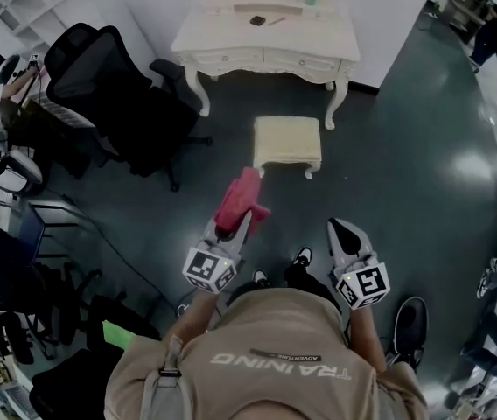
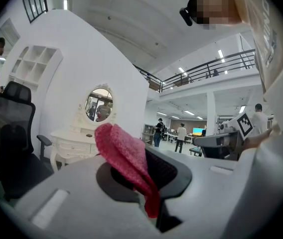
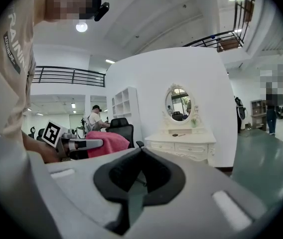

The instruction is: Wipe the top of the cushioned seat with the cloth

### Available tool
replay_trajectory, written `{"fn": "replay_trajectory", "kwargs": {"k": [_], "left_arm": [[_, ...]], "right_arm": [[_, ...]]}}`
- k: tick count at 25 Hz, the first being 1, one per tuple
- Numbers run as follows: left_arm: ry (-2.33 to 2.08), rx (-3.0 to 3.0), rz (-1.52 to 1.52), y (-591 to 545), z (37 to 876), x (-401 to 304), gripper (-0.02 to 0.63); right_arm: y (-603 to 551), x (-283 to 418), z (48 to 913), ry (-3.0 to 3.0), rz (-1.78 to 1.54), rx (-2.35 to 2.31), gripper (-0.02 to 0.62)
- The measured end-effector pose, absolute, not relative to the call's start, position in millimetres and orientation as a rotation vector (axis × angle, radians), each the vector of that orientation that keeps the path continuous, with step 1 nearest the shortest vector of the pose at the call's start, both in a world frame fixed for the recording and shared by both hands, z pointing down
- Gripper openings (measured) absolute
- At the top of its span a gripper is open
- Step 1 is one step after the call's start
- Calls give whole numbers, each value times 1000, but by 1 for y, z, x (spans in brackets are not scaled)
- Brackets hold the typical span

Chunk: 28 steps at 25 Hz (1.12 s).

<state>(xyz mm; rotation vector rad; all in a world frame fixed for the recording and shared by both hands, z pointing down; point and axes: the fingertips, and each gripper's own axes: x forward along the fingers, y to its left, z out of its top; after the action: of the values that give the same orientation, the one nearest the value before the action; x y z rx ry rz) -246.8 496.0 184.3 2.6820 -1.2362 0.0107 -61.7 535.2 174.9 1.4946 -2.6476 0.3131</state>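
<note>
Your left gripper (image 1: 241, 220): jaws clamped on pink-red cloth (image 1: 239, 196), nubby weave, folded, bunched above jaw tips. Your right gripper (image 1: 337, 227): jaws together, nothing between. Cream cushioned stool (image 1: 287, 138) on floor ahead, well apart from cloth, before white vanity desk (image 1: 231, 35).

Dark floor (image 1: 406, 147), cushioned seat (image 1: 288, 138), dressing table (image 1: 266, 33), office chair (image 1: 108, 94)
</note>
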Motion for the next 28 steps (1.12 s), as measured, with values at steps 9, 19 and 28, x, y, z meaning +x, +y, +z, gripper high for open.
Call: {"fn": "replay_trajectory", "kwargs": {"k": [9,19,28], "left_arm": [[-1233,2675,6,440,171,-170,38],[-1331,2626,5,403,169,-118,38],[-1344,2618,21,385,176,-132,38]], "right_arm": [[470,13,187,-2683,336,1469,2],[425,52,199,-2729,377,1351,2],[396,40,206,-2736,405,1320,2]]}}
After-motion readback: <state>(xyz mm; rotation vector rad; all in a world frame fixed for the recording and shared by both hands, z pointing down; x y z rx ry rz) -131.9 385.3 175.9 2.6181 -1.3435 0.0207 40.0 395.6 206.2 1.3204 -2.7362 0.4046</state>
